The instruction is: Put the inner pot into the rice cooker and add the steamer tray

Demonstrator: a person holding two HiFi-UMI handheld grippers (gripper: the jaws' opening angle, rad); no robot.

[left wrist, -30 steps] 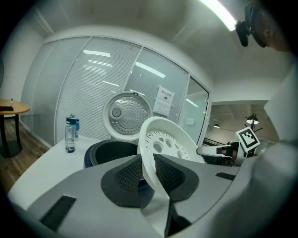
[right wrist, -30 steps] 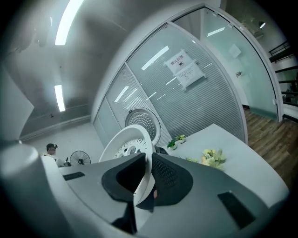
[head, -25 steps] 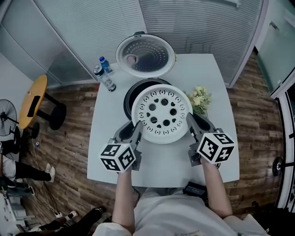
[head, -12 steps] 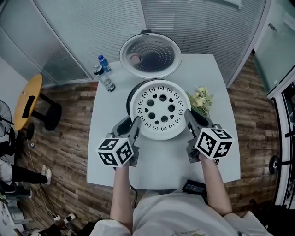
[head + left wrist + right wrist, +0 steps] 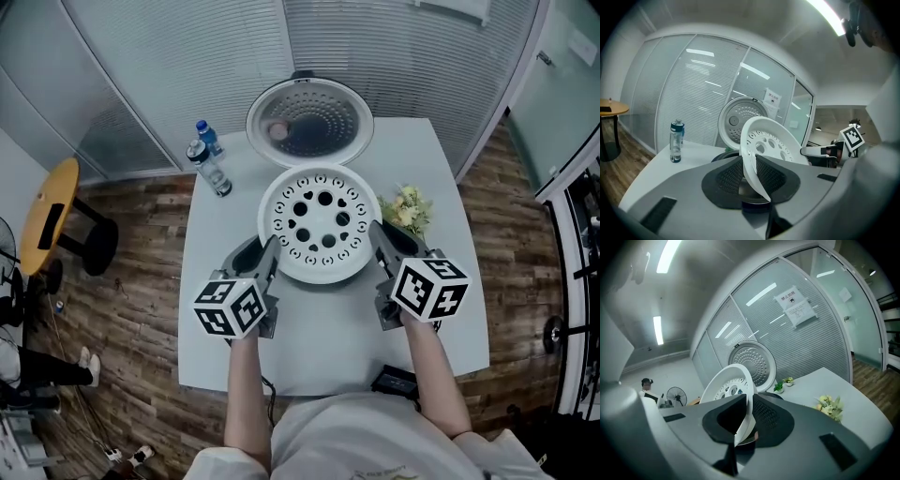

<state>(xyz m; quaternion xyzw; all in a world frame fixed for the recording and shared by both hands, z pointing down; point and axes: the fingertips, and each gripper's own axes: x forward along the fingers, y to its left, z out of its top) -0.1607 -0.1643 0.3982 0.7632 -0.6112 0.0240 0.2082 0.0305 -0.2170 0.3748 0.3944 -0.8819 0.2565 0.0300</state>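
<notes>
Smooth white plastic steamer tray (image 5: 322,222) (slightly glossy), matt pale table (image 5: 328,349), dimpled metal rice cooker lid (image 5: 310,122), wood-grain floor (image 5: 141,309)

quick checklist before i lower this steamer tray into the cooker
1. Left gripper clamped on steamer tray rim: ok.
2. Right gripper clamped on the opposite rim: ok.
3. Lid open: ok.
4. Tray above rice cooker: ok.
5. Inner pot already seated: cannot tell, the tray hides it.
6. Water bottles and flowers stand clear: ok.
</notes>
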